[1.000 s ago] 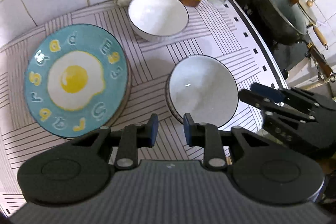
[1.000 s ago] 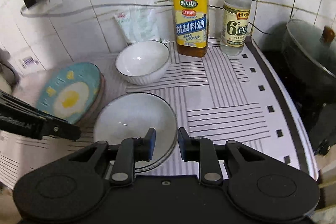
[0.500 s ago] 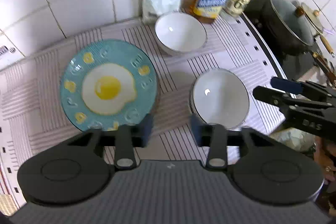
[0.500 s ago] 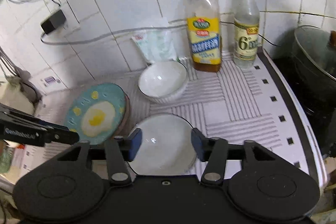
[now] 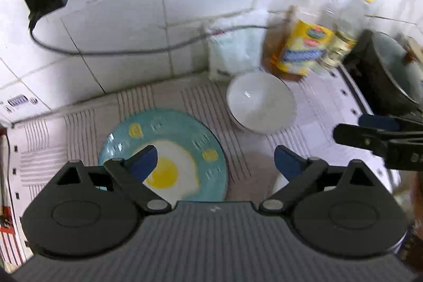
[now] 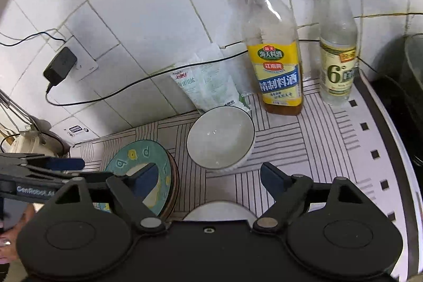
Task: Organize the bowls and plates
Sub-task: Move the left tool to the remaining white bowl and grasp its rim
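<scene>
A teal plate (image 5: 185, 134) printed with a fried egg tops a stack of brown-rimmed plates (image 6: 173, 184) on the striped mat. A white bowl (image 5: 260, 102) stands behind it near the bottles. Closer in, only the far rim of the stacked white bowls (image 6: 219, 209) shows under the right camera body. My left gripper (image 5: 215, 160) hovers above the plate's near right edge, jaws opening wide, nothing between them. My right gripper (image 6: 208, 173) hangs above the mat between the two bowls, jaws also opening and empty. Each gripper shows at the edge of the other's view.
Against the tiled wall stand a yellow-labelled bottle (image 6: 275, 65), a clear bottle (image 6: 337, 54) and a salt bag (image 6: 208, 83). A dark lidded pot (image 5: 391, 70) sits at the right. A black charger (image 6: 59, 65) and its cable (image 6: 148, 78) hang on the wall.
Both grippers went from nearly shut to wide open and drew back and up from the near bowls. More wall shows now, and the near bowls have slipped under the camera bodies.
</scene>
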Tool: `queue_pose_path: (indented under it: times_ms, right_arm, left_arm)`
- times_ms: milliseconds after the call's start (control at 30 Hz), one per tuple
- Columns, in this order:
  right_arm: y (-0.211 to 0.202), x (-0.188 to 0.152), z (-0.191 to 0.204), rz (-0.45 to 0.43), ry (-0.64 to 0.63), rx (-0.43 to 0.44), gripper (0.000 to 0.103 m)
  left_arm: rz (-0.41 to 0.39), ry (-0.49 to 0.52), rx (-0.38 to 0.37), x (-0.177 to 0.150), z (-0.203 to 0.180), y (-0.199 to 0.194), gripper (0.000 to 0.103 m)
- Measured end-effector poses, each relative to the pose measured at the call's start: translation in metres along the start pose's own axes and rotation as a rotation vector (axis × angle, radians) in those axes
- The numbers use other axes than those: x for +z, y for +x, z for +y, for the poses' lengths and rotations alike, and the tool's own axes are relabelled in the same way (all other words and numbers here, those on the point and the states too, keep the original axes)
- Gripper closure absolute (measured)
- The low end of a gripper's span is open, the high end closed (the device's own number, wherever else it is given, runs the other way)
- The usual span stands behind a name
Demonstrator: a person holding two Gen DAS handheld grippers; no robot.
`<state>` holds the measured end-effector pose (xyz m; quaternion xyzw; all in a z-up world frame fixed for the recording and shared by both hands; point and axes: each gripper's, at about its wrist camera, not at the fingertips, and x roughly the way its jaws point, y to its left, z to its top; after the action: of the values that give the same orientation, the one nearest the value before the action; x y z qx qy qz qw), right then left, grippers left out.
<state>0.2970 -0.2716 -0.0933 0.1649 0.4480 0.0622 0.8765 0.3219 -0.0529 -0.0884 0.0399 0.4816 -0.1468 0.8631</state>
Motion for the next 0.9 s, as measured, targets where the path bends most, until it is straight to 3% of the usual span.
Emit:
queue_pose_path:
  times_ms: [167, 233, 300, 367, 467, 533, 600, 733, 800, 833, 900]
  right_arm:
    - [0.042, 0.014, -0.028, 0.022, 0.065, 0.025, 0.017]
    - [0.059, 0.017, -0.04, 0.035, 0.096, 0.039, 0.023]
    - [0.077, 0.019, -0.052, 0.066, 0.137, 0.048, 0.032]
    - [0.093, 0.021, -0.062, 0.096, 0.163, 0.056, 0.033]
    - [0.111, 0.023, -0.072, 0.136, 0.179, 0.062, 0.034]
    - [0.122, 0.024, -0.077, 0.158, 0.185, 0.063, 0.042]
    - [0.128, 0.026, -0.078, 0.172, 0.17, 0.043, 0.057]
    - [0.132, 0.028, -0.086, 0.18, 0.165, 0.035, 0.071]
    - [0.133, 0.028, -0.088, 0.178, 0.176, 0.058, 0.084]
    - [0.133, 0.029, -0.087, 0.174, 0.154, 0.049, 0.085]
    - [0.134, 0.03, -0.084, 0.165, 0.118, 0.01, 0.086]
  left_arm:
    - [0.021, -0.029, 0.02, 0.011, -0.002, 0.042, 0.007]
    - [0.016, -0.02, 0.038, 0.014, -0.009, 0.056, 0.007]
    - [0.007, -0.015, 0.017, 0.019, -0.015, 0.068, 0.007]
    - [0.008, -0.029, -0.021, 0.024, -0.018, 0.082, 0.007]
    - [0.02, -0.047, -0.01, 0.03, -0.02, 0.104, 0.007]
    - [0.014, -0.042, -0.013, 0.033, -0.023, 0.116, 0.007]
    - [0.053, -0.03, 0.003, 0.034, -0.027, 0.129, 0.011]
    - [0.064, -0.065, -0.019, 0.033, -0.031, 0.137, 0.012]
    - [0.069, -0.078, -0.028, 0.033, -0.032, 0.139, 0.018]
    - [0.07, -0.079, -0.028, 0.034, -0.032, 0.14, 0.021]
    - [0.089, -0.108, -0.045, 0.034, -0.03, 0.144, 0.037]
